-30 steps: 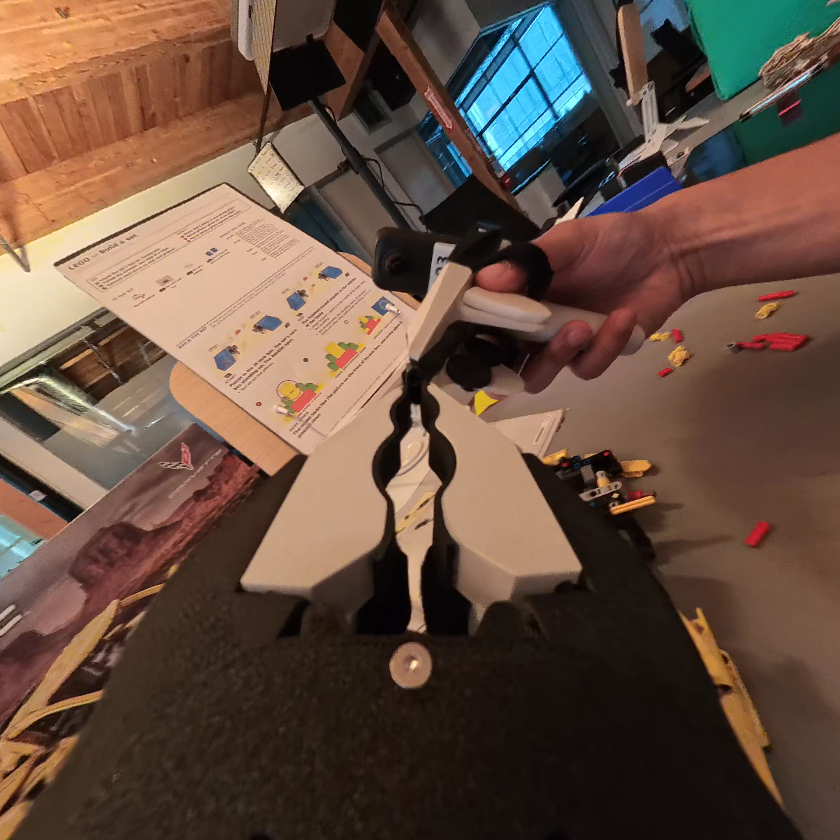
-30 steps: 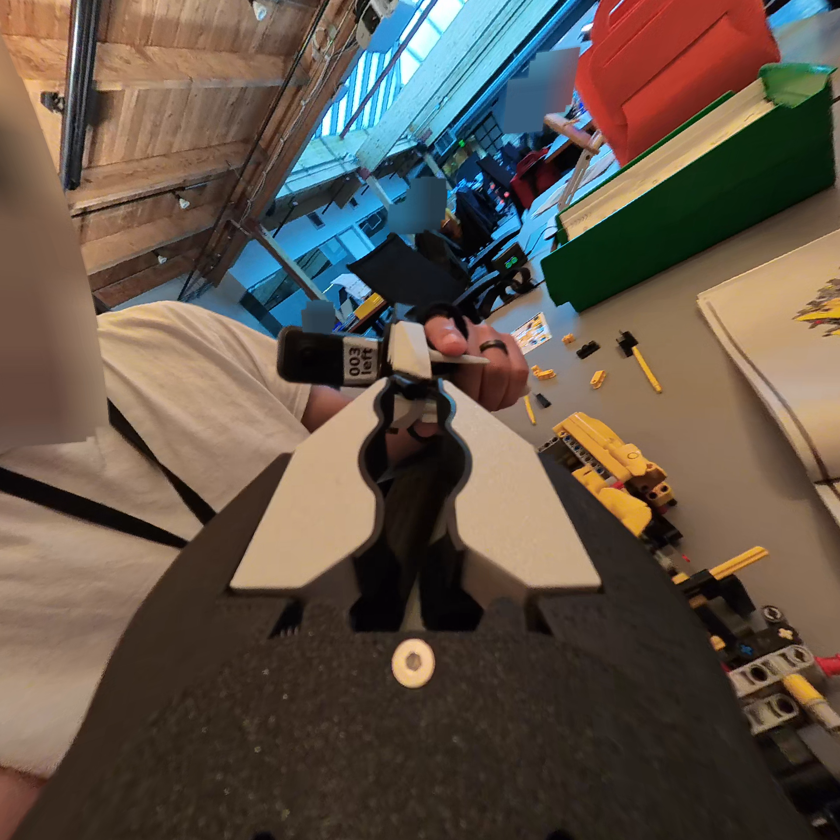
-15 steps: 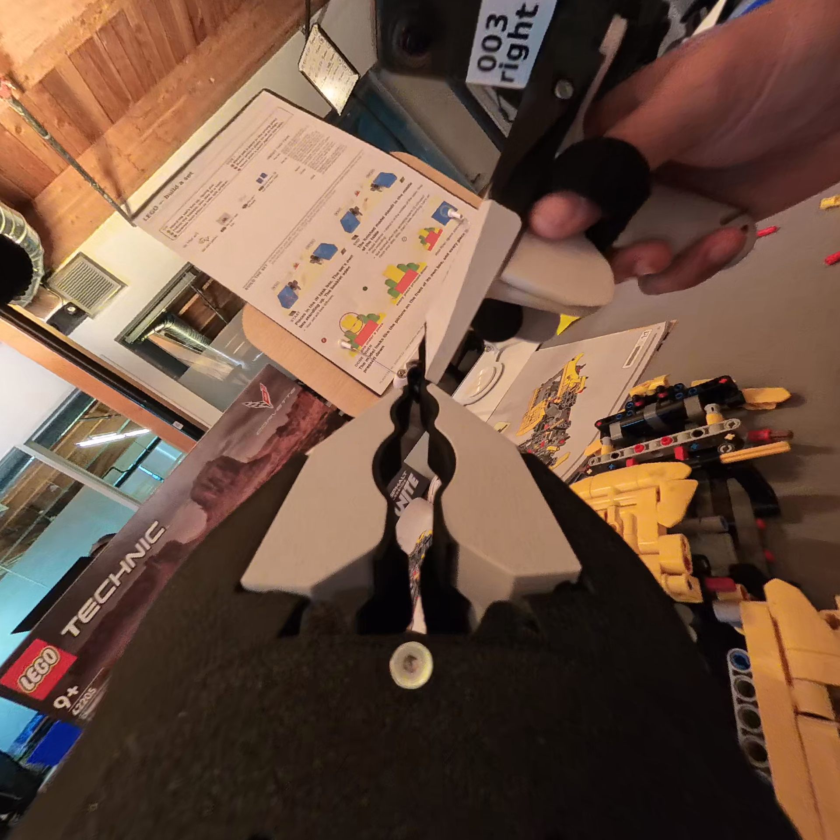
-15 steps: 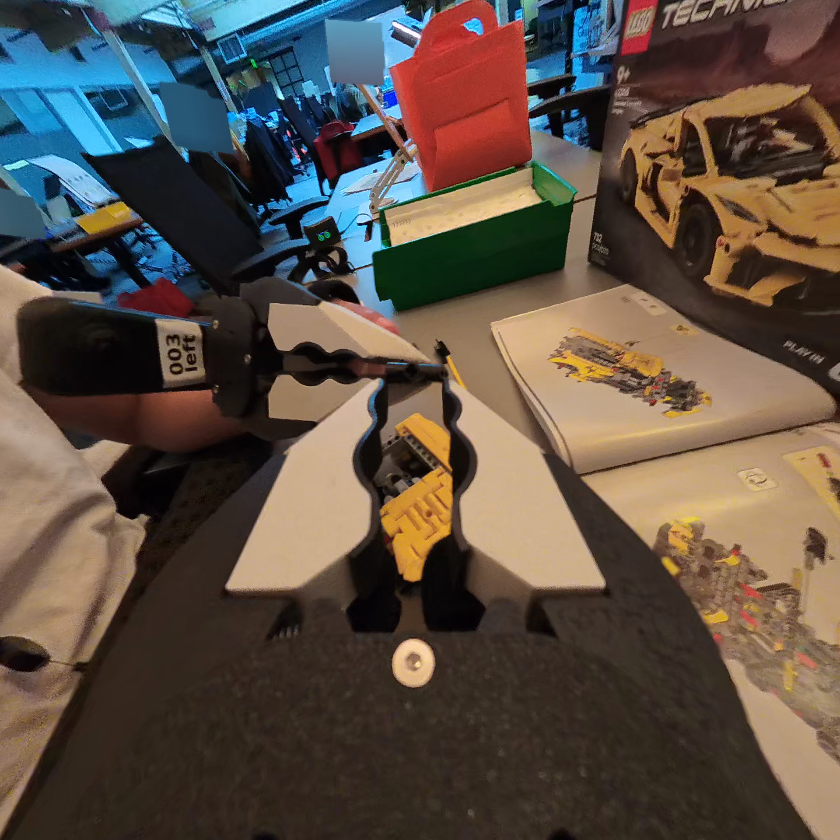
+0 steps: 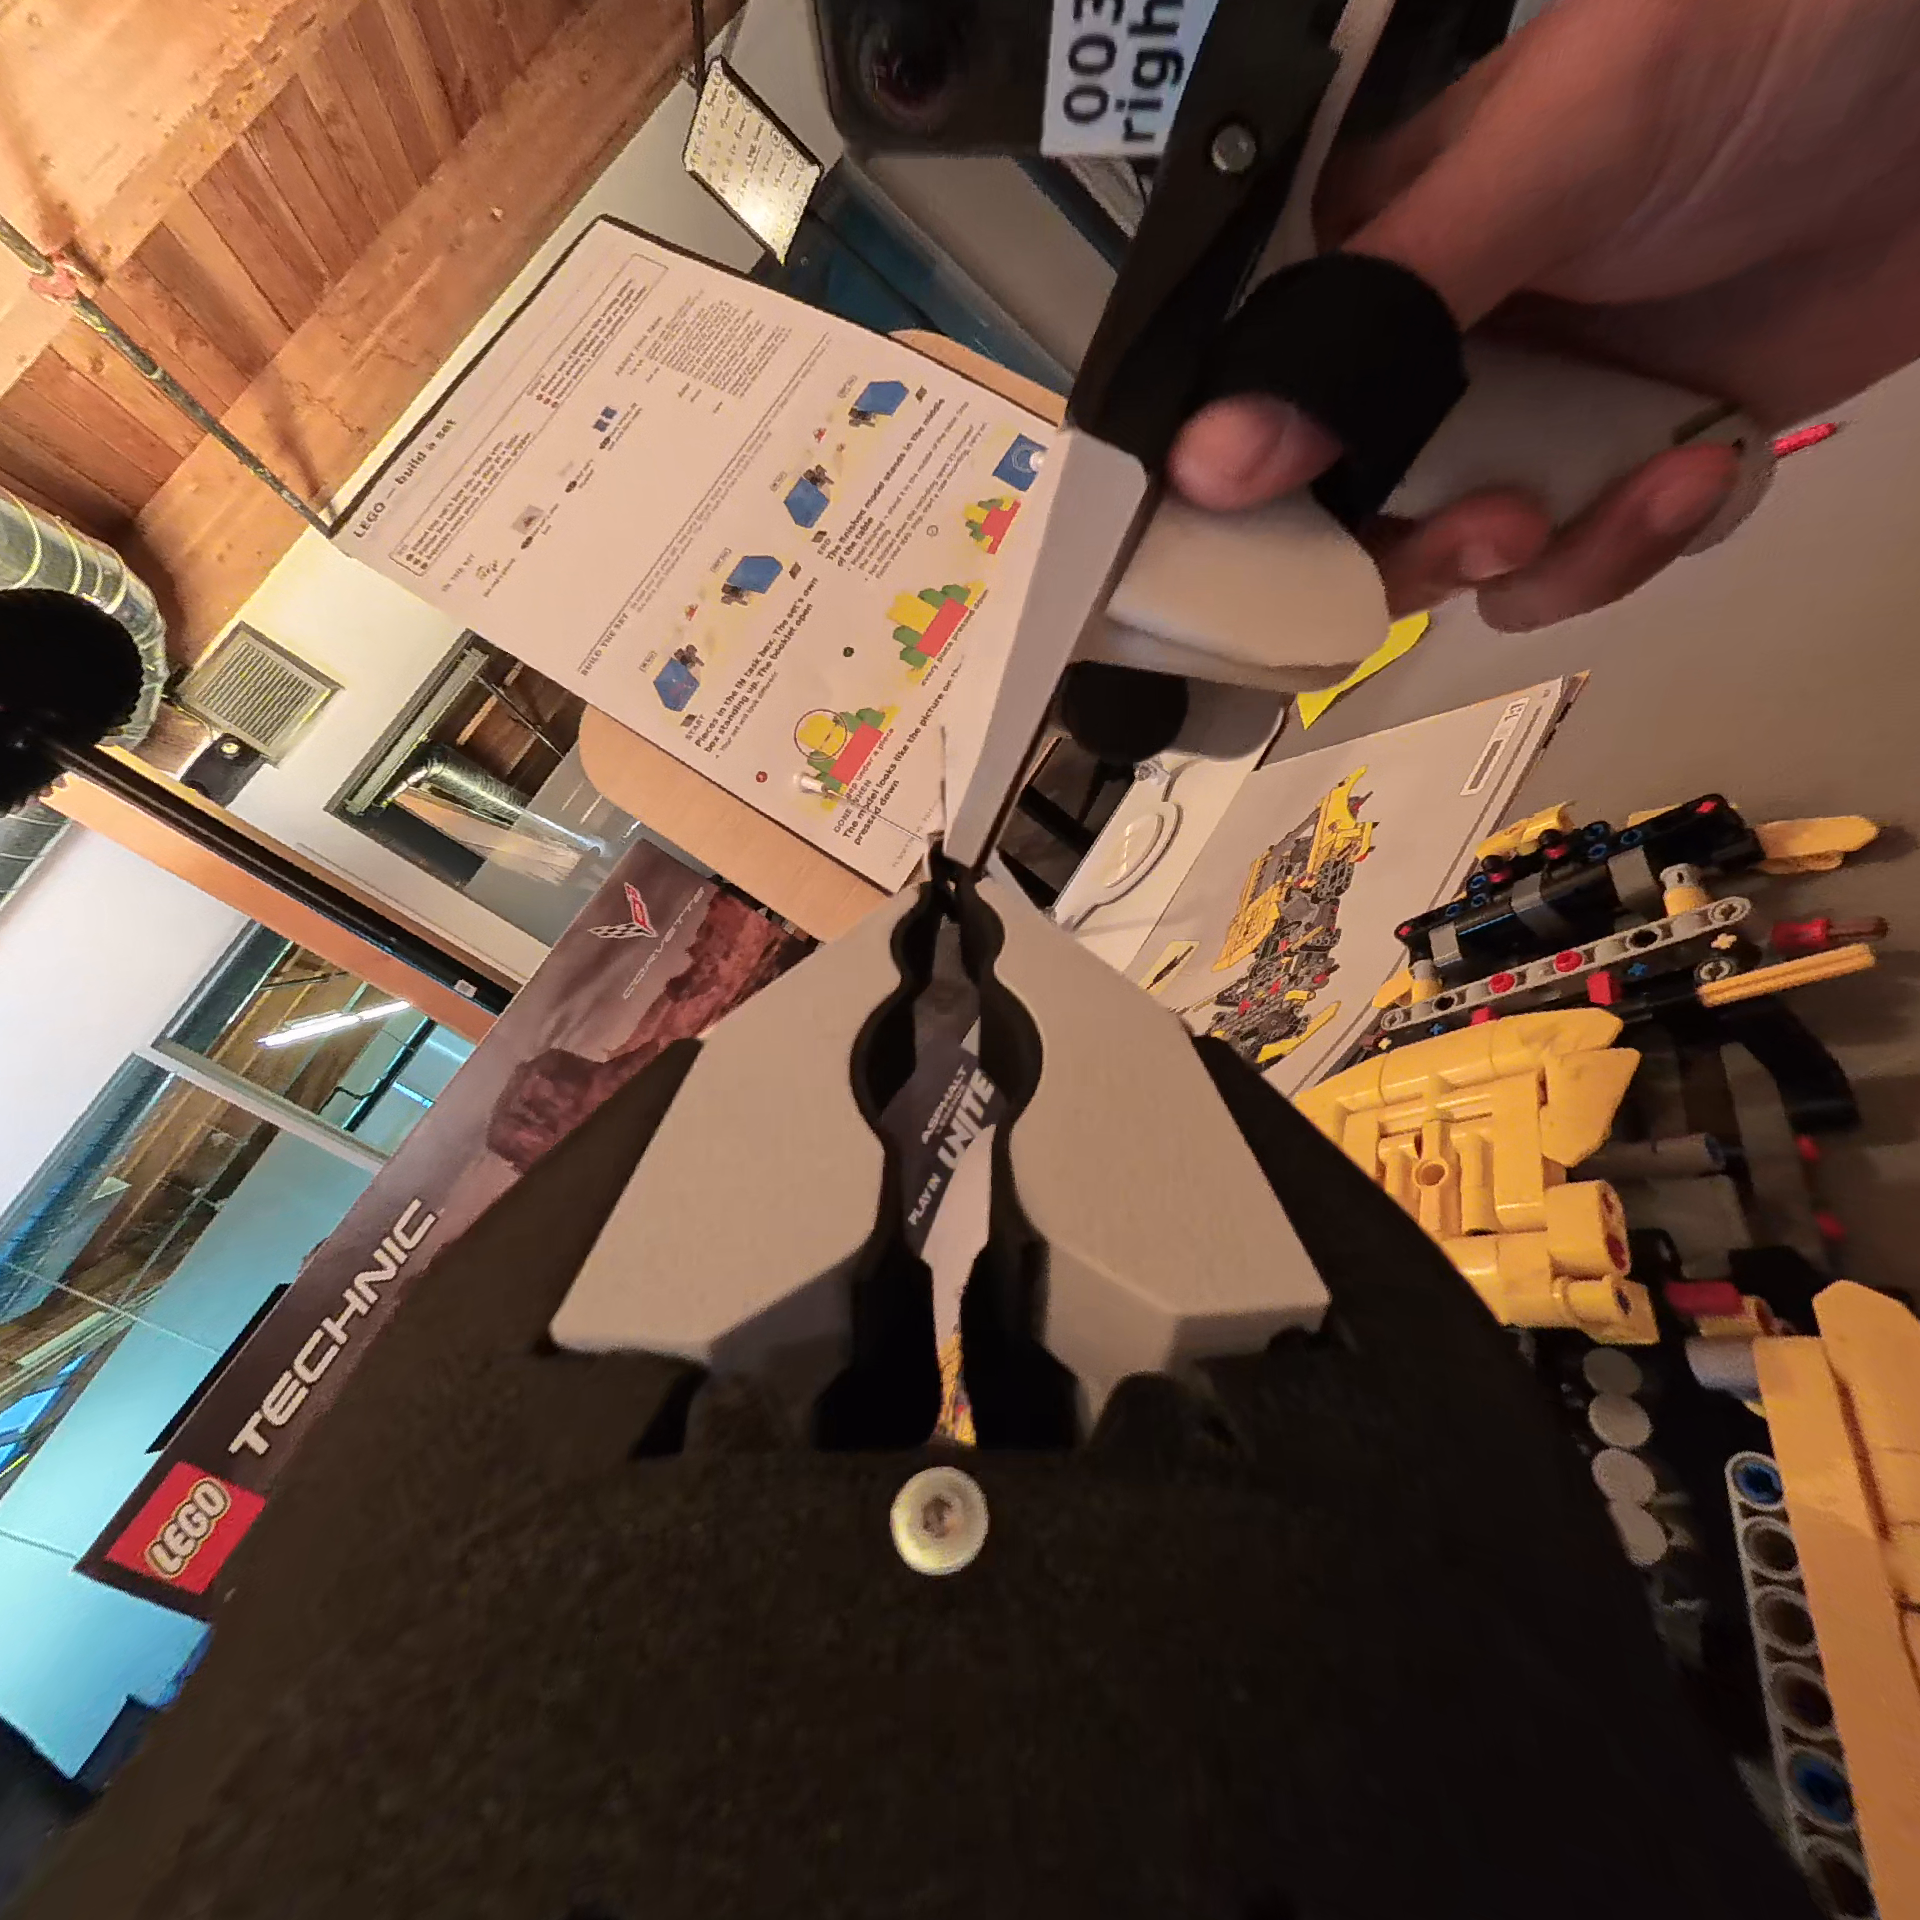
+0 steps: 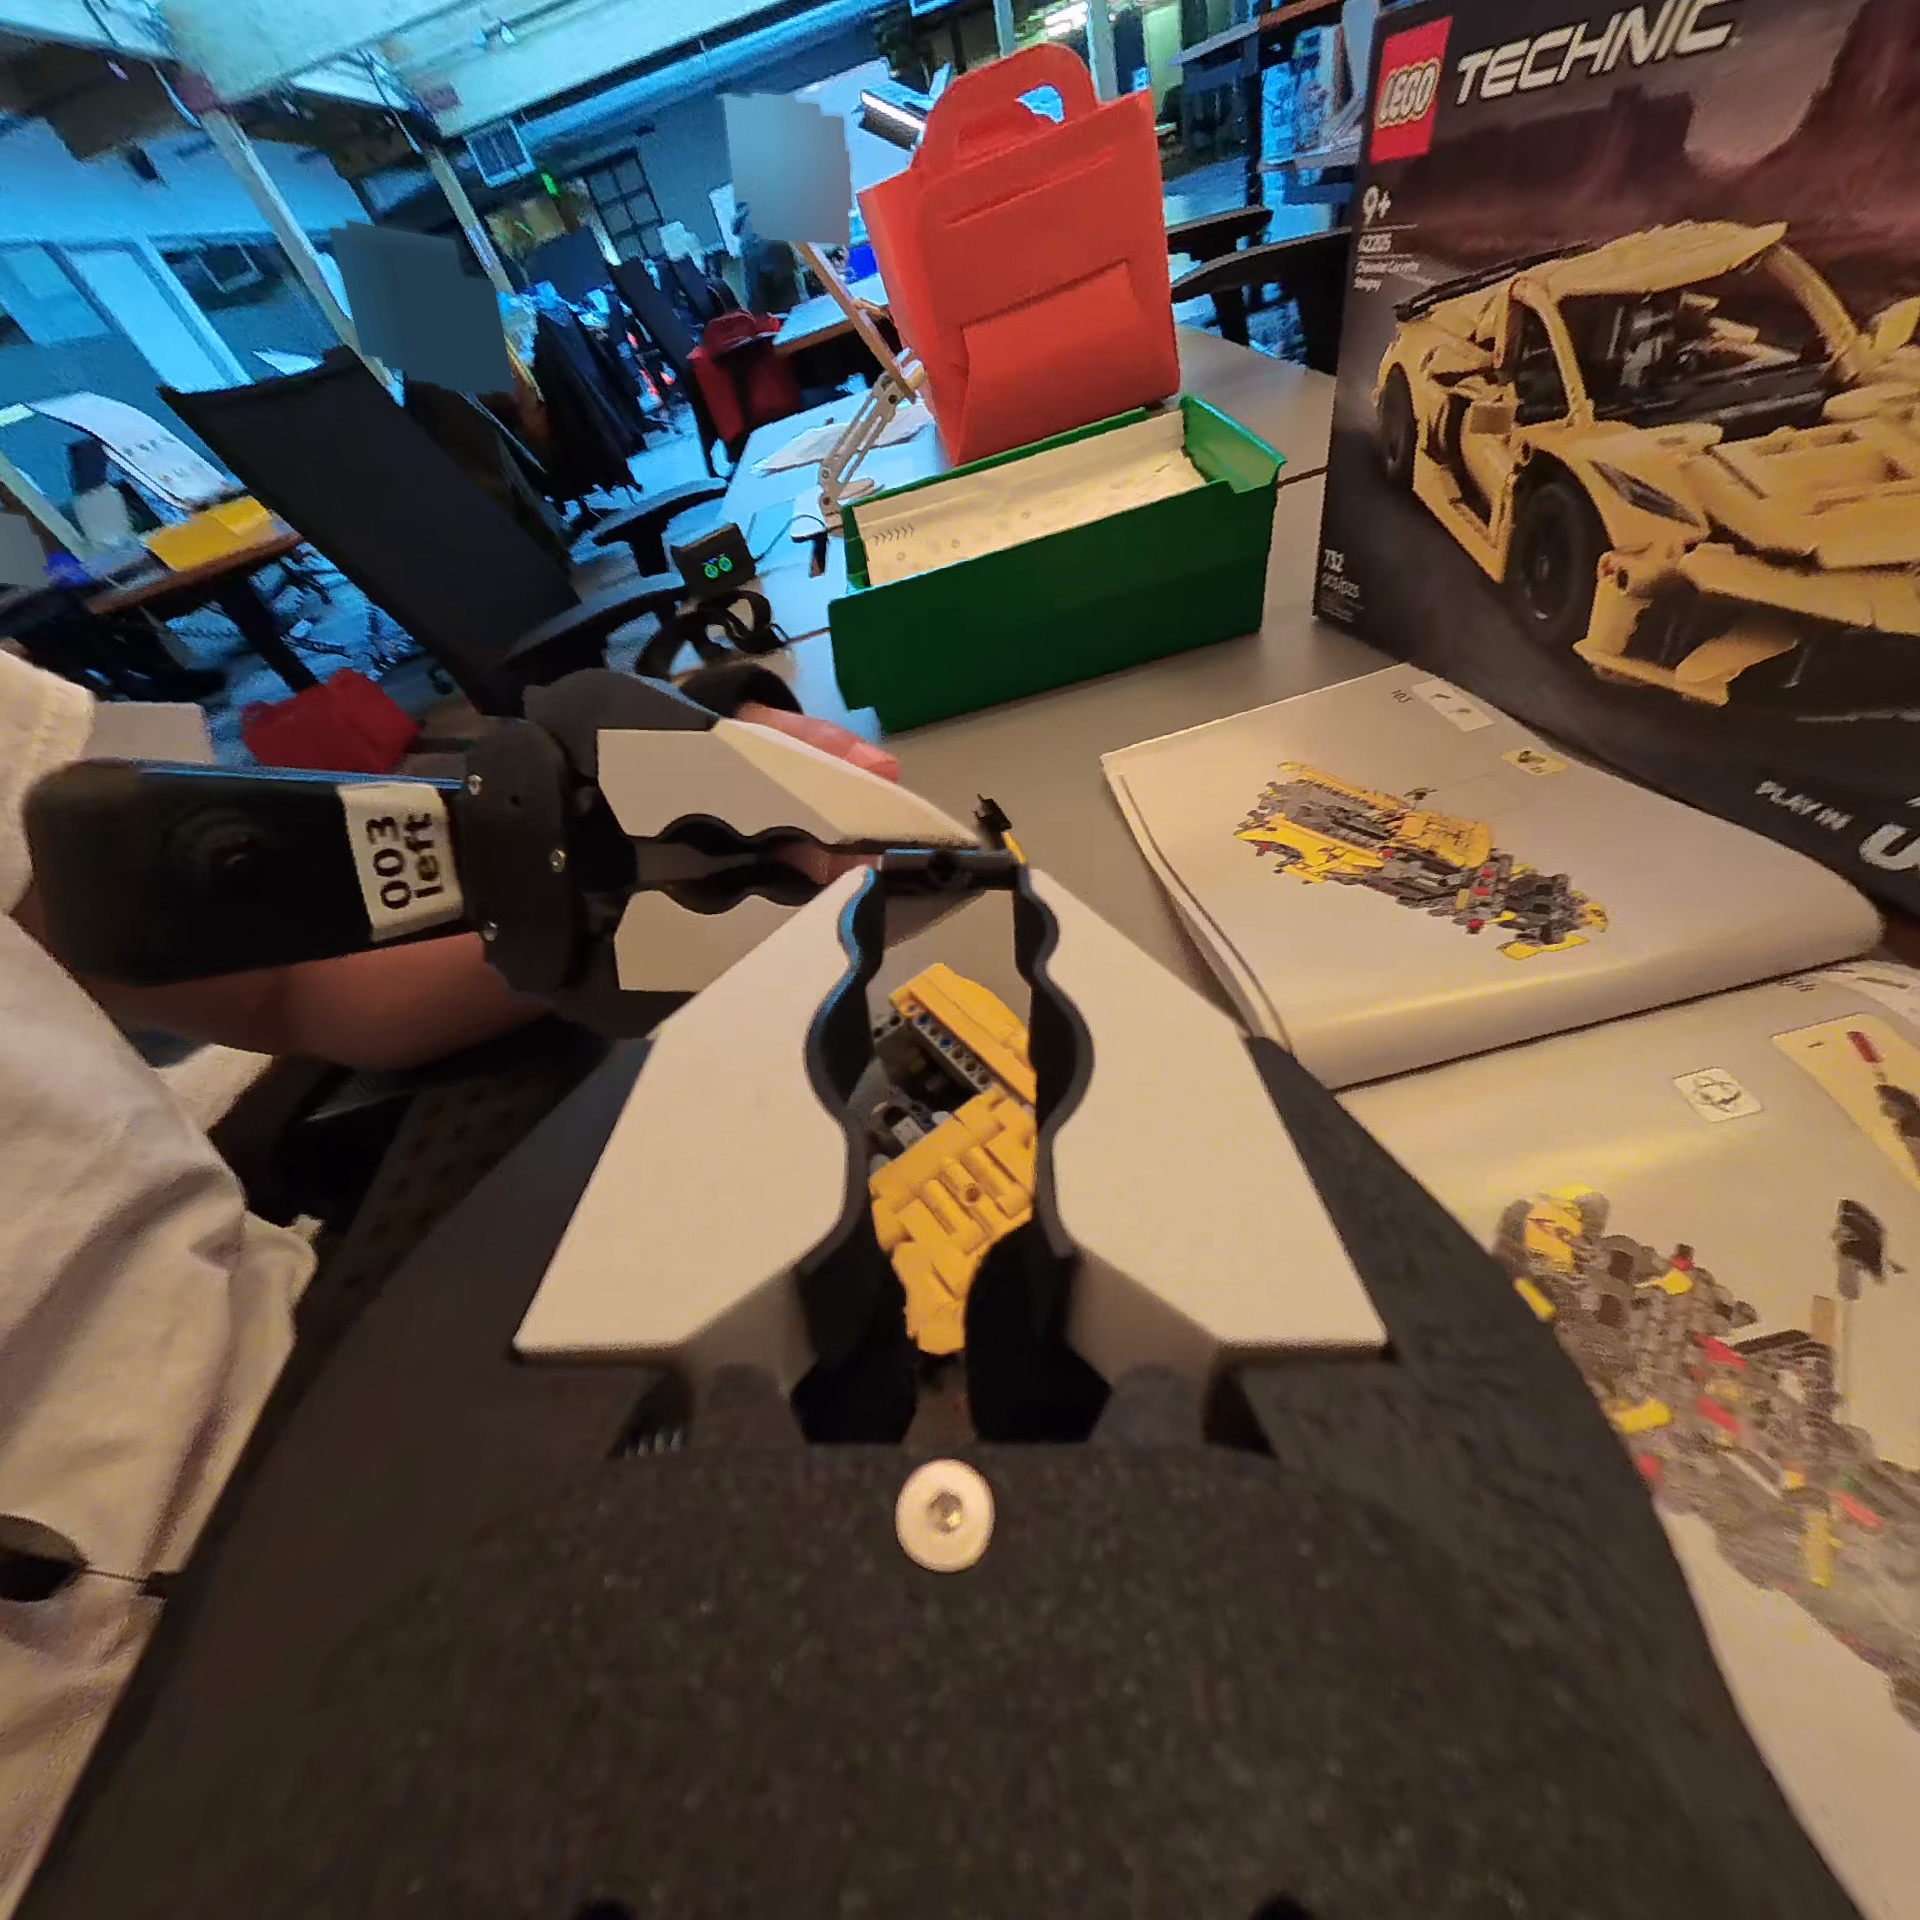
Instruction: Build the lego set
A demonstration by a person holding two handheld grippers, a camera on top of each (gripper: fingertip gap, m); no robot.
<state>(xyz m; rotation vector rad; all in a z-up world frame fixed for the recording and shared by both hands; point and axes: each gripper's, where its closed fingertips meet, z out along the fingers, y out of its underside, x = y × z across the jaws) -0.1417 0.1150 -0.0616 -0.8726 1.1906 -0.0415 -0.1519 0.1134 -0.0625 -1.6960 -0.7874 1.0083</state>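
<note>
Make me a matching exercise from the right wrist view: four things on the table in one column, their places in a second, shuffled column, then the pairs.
Things:
1. green plastic bin
2. orange felt bag
3. set box with the yellow car picture
4. small black lego piece

Places:
A. standing upright at the far right
B. between the tips of the right gripper and the left gripper
C. behind the bin
D. left of the box, beyond the open instruction booklet

Pairs: 1-D, 2-C, 3-A, 4-B
</note>
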